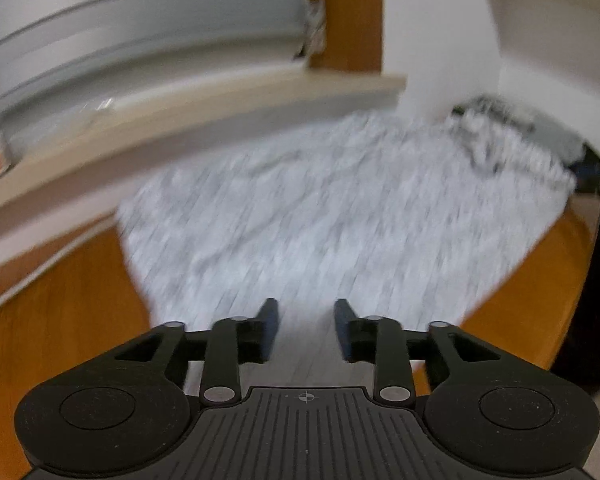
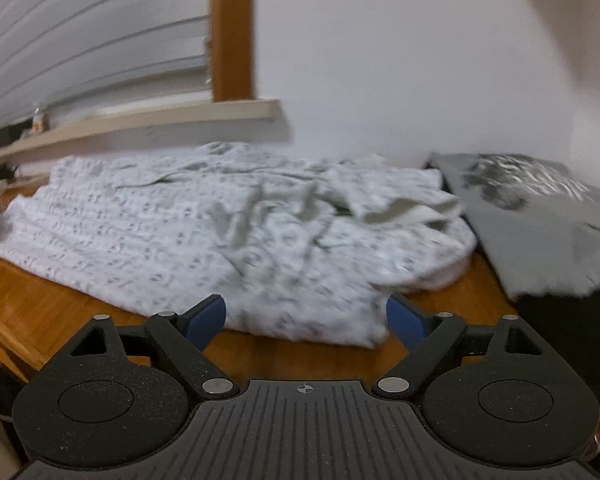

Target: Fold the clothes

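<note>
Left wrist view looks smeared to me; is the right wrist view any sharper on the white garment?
Left wrist view: the white garment is streaked by motion blur, its pattern unreadable, though the left gripper is sharp. Right wrist view: milder blur, with folds and print on the garment partly legible; both views bend the window ledge.

Both of my wrist views are evenly lit by soft indoor light, with no hard shadows and no strong glare. The left view is badly smeared: the white patterned cloth [image 1: 340, 220] streaks diagonally, and the ledge [image 1: 204, 100] behind it is blurred too, while my left gripper [image 1: 306, 330] in the foreground stays sharp. The right view is less smeared; the cloth's print is soft but its folds read, with grey shading under them. My right gripper [image 2: 306, 320] is crisp. Straight edges such as the blinds [image 2: 92, 32] bow near the borders, and the corners go black.
</note>
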Demonstrator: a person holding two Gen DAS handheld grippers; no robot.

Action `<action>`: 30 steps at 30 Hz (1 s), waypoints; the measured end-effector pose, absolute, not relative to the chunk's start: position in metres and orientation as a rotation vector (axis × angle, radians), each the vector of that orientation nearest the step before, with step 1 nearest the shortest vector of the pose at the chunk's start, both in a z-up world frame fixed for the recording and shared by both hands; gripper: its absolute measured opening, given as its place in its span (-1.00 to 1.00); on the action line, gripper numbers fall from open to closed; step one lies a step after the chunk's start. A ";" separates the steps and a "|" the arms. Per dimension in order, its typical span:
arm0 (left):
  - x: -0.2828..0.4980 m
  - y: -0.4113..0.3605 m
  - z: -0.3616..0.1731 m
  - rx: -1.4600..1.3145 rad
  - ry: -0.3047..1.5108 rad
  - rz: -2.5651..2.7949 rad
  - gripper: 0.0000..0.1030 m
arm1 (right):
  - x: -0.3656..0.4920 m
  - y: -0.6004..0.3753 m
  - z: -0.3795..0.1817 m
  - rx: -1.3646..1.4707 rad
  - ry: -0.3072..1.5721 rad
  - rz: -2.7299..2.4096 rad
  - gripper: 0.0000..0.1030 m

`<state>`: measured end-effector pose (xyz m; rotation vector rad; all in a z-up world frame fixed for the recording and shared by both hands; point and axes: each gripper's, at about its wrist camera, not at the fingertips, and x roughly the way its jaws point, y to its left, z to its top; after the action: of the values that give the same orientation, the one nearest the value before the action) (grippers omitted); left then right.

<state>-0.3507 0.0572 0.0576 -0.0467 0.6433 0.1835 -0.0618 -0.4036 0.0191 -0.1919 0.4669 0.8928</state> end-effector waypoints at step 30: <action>-0.262 0.093 0.008 -0.235 0.608 -0.029 -0.21 | -0.051 -0.455 0.049 -0.272 0.350 0.697 -0.97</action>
<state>-0.2618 0.0926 0.0076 -0.2355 0.6077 -0.0293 -0.0509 -0.4550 0.0490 -0.2718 0.3501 0.6972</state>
